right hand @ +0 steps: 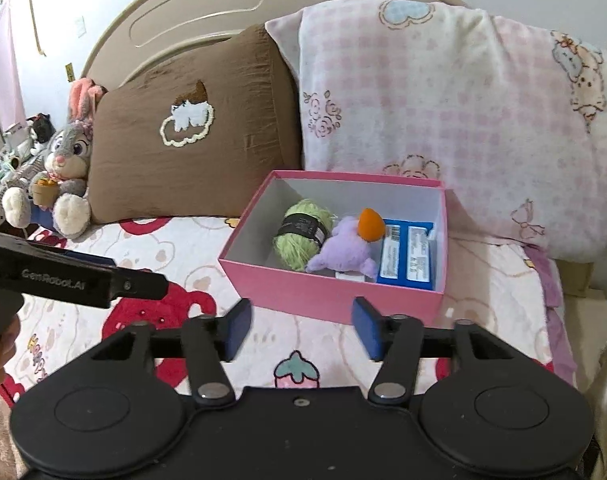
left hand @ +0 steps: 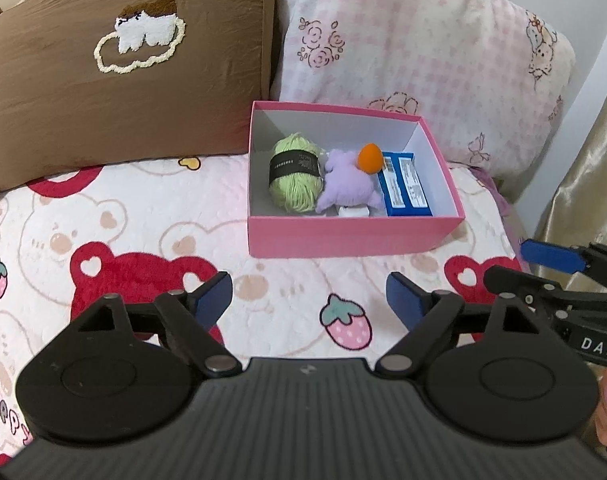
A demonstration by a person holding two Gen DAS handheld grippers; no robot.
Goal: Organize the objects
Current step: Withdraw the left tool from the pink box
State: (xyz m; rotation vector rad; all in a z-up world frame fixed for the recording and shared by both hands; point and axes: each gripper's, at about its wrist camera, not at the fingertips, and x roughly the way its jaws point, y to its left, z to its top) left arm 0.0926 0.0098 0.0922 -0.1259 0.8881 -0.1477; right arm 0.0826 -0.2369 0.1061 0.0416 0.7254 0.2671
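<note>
Nearest: left gripper with jaws spread wide and nothing between them, poised over bare bedspread; right gripper likewise parted and empty, its blue pads short of the near wall of the pink box. Only printed bears and strawberries on the quilt around and under both sets of tongs, no loose item anywhere in view. Just ahead of both, inside the box: green yarn ball at the left, purple plush toy with an orange tip in the middle, blue packet flat at the right, a small white piece half hidden under the plush. Judged from this, sorting looks finished or close to it, with perhaps only withdrawal left. Room to move: open quilt left of the box and toward the camera; tight on the right, where the bed edge drops off near a gold curtain. Beyond the box, brown cushion and pink checked pillow close off the back, the pillow almost touching the far wall; rabbit plush well off left.
</note>
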